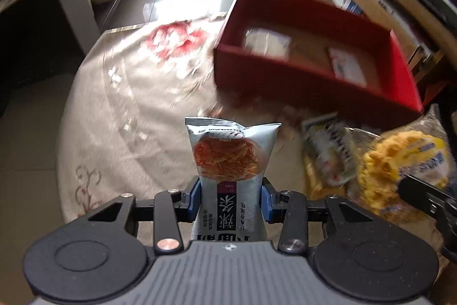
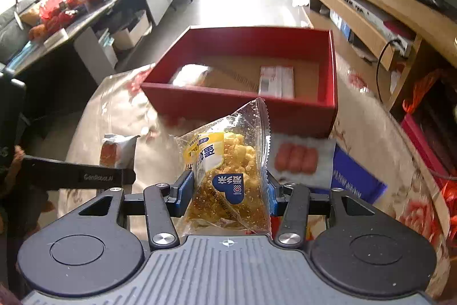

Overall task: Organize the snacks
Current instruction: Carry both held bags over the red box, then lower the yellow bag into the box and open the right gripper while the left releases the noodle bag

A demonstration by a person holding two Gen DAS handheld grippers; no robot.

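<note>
Open red cardboard box [image 2: 240, 102] on the floral-clothed round table [image 1: 120, 110]: landmark. Inside it, two pale packets already on the brown floor.

Right gripper [image 2: 228, 190]: jaws clamped on clear bag of yellow puffed snack [image 2: 228, 176], long axis pointing straight at the box's near wall, box dead ahead and near.

Left gripper [image 1: 231, 199]: jaws clamped on silver packet of red spicy strips [image 1: 228, 162], upright; box lies ahead and to its right, further off.

Right hand judged nearer, so first to drop.
</note>
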